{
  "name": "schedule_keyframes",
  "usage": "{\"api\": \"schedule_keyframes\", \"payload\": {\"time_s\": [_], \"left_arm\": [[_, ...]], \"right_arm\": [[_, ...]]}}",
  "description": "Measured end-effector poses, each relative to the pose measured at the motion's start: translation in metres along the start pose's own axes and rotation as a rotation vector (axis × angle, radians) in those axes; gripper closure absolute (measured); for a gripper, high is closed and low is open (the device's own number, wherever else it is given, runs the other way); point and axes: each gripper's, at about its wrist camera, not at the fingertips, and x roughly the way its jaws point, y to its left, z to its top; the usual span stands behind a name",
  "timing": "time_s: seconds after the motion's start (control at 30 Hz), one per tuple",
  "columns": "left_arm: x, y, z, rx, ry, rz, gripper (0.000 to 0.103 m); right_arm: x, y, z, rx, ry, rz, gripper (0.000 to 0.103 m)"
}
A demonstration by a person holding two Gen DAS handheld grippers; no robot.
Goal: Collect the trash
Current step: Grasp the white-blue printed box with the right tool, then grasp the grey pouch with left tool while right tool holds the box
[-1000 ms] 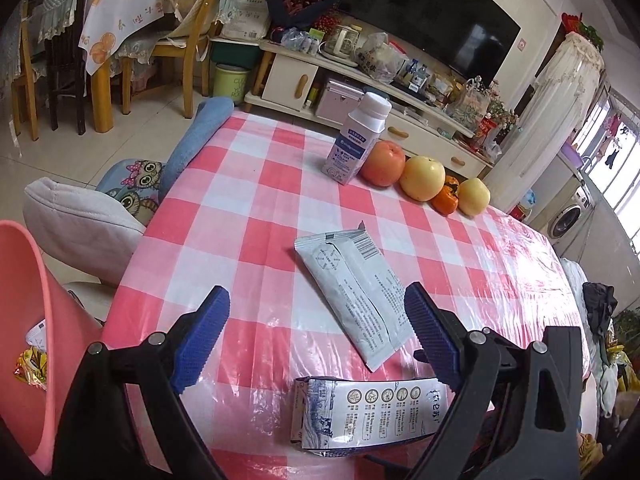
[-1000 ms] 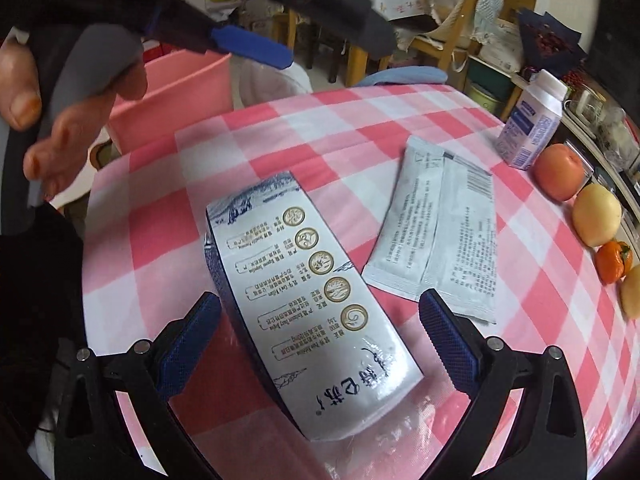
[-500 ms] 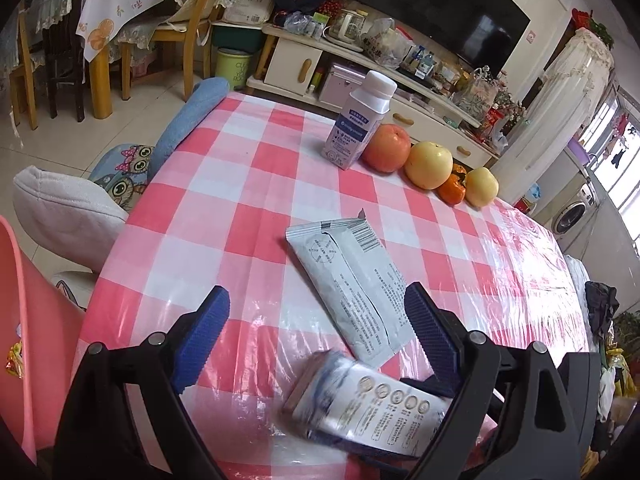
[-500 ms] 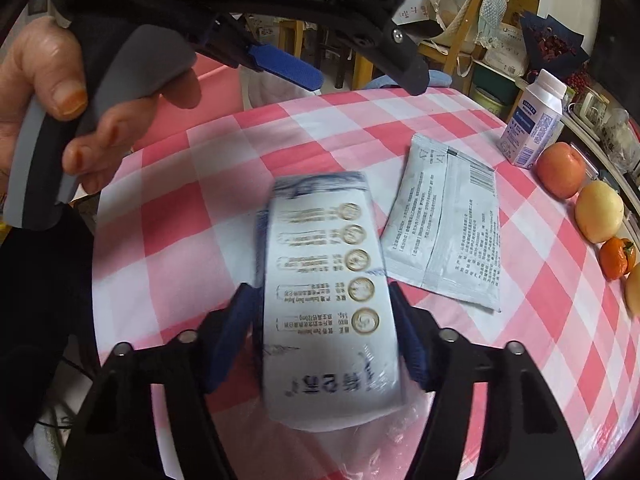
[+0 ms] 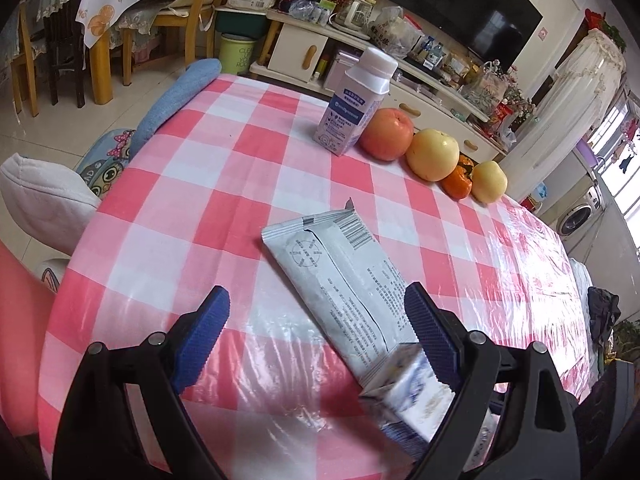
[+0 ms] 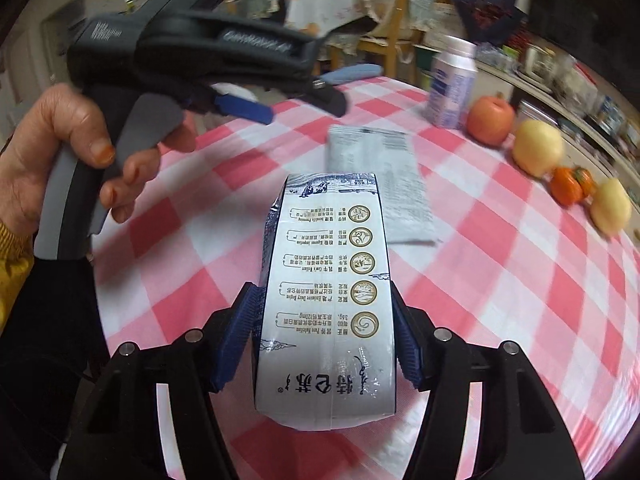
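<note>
The right gripper (image 6: 325,332) is clamped on the milk carton (image 6: 326,300); its two blue pads press the carton's long sides near the near end, and the carton points away from the camera and seems lifted a little above the checked tablecloth (image 6: 500,280). So the step in hand, as I judge it, is the pick-up of the first piece of trash. The next move probably calls for carrying the carton to a bin; a pink container (image 5: 20,320) shows at the near left edge of the table in the left wrist view, and it may be that bin, but I cannot be sure. The grip must stay firm, because the carton is smooth. The left gripper (image 5: 316,332) has its jaws wide apart and grasps nothing; it hangs tilted down over the near part of the table, with the grey empty wrapper (image 5: 344,280) lying flat just beyond its right finger. The person's left hand (image 6: 68,152) wraps the handle, fingers on the trigger. Farther away stand a white bottle (image 5: 354,104) and a row of fruit (image 5: 434,154), which are likely not trash.
</note>
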Motion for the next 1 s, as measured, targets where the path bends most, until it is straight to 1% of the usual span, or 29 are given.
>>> {"api": "schedule_keyframes", "payload": {"time_s": [0.2,0.3,0.37,0.53,0.6,0.73,1.0], "left_arm": [[0.014,-0.018,-0.003,0.010,-0.005,0.043,0.013],[0.020,-0.030,-0.003,0.006,-0.023,0.059,0.013],[0.025,-0.038,-0.003,0.007,-0.029,0.059,0.013],[0.045,-0.053,-0.002,0.004,-0.010,0.124,0.013],[0.051,-0.056,0.002,-0.007,-0.009,0.152,0.013],[0.066,-0.063,0.007,-0.021,0.021,0.198,0.013],[0.086,-0.081,0.013,0.030,0.052,0.310,0.013]], "right_arm": [[-0.018,-0.053,-0.009,0.189,-0.011,-0.162,0.040],[-0.026,-0.068,-0.010,0.255,-0.024,-0.212,0.039],[-0.029,-0.071,-0.009,0.272,-0.032,-0.211,0.039],[-0.032,-0.065,-0.005,0.262,-0.044,-0.187,0.040],[-0.028,-0.069,-0.001,0.276,-0.042,-0.185,0.040],[-0.033,-0.078,-0.003,0.301,-0.054,-0.198,0.039],[-0.037,-0.087,-0.006,0.335,-0.065,-0.192,0.039]]}}
